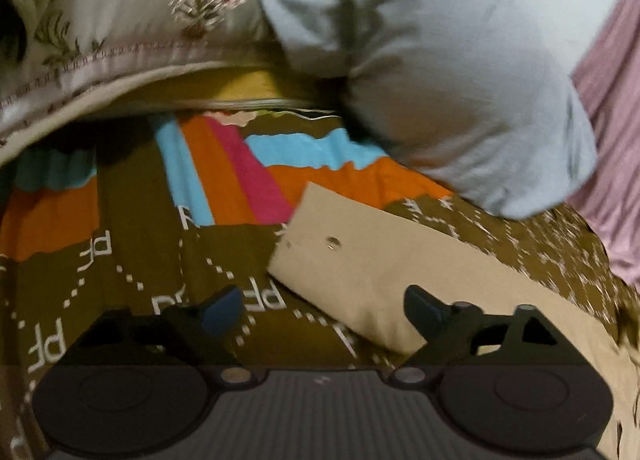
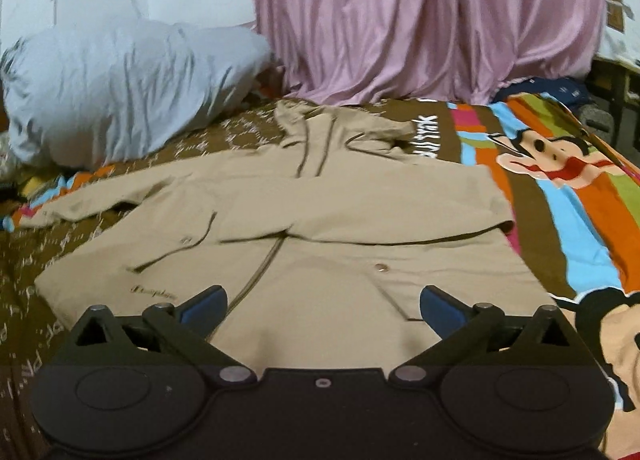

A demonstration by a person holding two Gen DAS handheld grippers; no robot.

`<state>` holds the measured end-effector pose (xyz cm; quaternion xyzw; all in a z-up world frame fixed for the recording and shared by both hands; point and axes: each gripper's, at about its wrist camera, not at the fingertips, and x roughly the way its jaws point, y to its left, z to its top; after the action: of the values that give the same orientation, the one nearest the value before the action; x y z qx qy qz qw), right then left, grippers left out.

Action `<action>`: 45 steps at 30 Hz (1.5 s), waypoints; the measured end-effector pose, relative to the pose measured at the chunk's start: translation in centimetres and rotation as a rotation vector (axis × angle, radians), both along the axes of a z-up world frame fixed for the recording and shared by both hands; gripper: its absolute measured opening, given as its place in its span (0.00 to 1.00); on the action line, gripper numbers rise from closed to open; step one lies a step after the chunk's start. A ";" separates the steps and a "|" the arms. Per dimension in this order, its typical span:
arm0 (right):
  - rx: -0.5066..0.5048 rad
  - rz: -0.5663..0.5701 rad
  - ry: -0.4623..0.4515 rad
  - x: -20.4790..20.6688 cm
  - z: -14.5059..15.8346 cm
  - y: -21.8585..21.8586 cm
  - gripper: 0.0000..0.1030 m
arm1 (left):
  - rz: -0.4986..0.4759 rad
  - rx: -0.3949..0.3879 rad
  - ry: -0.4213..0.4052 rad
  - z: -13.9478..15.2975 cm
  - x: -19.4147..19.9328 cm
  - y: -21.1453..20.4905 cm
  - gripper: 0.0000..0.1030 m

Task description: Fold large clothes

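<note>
From my right-hand camera I see the tan jacket spread front-up on the bed, its zipper running up the middle and one sleeve stretched out toward the left edge of the picture. The bedspread under it is brown with bright stripes and a cartoon print. My right hand-held gripper hangs over the jacket's hem with its jaws wide apart and nothing between them. A pale blue pillow sits beyond the jacket to the left, beside a pink curtain.

My left hand-held gripper also has its jaws standing apart (this view is somewhat blurred), empty, above the sleeve cuff, which lies flat on the bedspread. The pillow lies just past the cuff, and a floral quilt is bunched up at the upper left.
</note>
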<state>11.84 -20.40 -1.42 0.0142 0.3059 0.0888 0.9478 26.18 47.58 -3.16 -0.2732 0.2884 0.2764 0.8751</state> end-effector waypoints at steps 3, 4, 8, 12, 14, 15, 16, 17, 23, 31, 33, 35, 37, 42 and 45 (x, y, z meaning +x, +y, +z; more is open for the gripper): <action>-0.012 0.008 0.034 0.2 -0.8 0.6 0.99 | 0.022 -0.025 0.021 -0.5 1.6 1.5 0.73; -0.011 0.006 0.044 0.3 -1.0 0.8 0.99 | 0.036 -0.029 0.034 -0.7 2.1 1.7 0.68; -0.010 0.002 0.082 0.6 -1.9 0.9 0.99 | 0.061 -0.007 0.115 -1.4 3.7 2.2 0.48; -0.008 -0.001 0.083 0.7 -2.2 0.7 0.99 | 0.097 0.022 0.123 -0.8 4.4 1.9 0.16; 0.003 -0.006 0.078 0.6 -2.2 0.4 0.99 | 0.094 0.080 0.095 0.5 4.5 0.8 0.12; 0.010 -0.008 0.073 0.6 -2.2 0.2 0.99 | 0.089 0.117 0.081 1.2 4.5 0.2 0.11; 0.015 -0.011 0.068 0.6 -2.2 0.1 0.99 | 0.084 0.161 0.058 2.2 4.6 -0.8 0.09; 0.022 -0.014 0.061 0.5 -2.1 -0.1 0.99 | 0.075 0.193 0.027 3.4 4.6 -1.8 0.09; 0.077 -0.049 0.019 0.0 -2.0 -1.6 0.99 | -0.102 0.295 -0.217 12.5 5.6 -10.4 0.00; 0.184 -0.076 -0.053 2.8 0.4 -5.6 0.99 | -0.561 0.343 -0.374 21.0 8.5 -28.3 0.00; 0.229 -0.089 -0.085 3.9 1.4 -6.8 0.99 | -0.646 0.324 -0.393 21.2 9.0 -32.1 0.00; 0.268 -0.098 -0.104 4.9 2.1 -7.8 0.99 | -0.737 0.304 -0.412 20.6 9.2 -36.0 0.00; 0.289 -0.122 -0.106 5.6 2.3 -8.7 0.99 | -0.820 0.269 -0.419 19.0 9.2 -39.9 0.00; 0.353 -0.209 -0.078 5.9 1.1 -11.5 0.99 | -0.977 0.191 -0.371 12.5 8.4 -47.4 0.00; 0.355 -0.253 -0.042 5.4 -0.3 -12.8 0.99 | -1.045 0.136 -0.305 7.2 7.5 -50.4 0.00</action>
<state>17.25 -33.18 -1.72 0.2171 0.2615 0.0220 0.9402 33.64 -2.83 4.07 -0.0732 0.2370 -0.2198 0.9435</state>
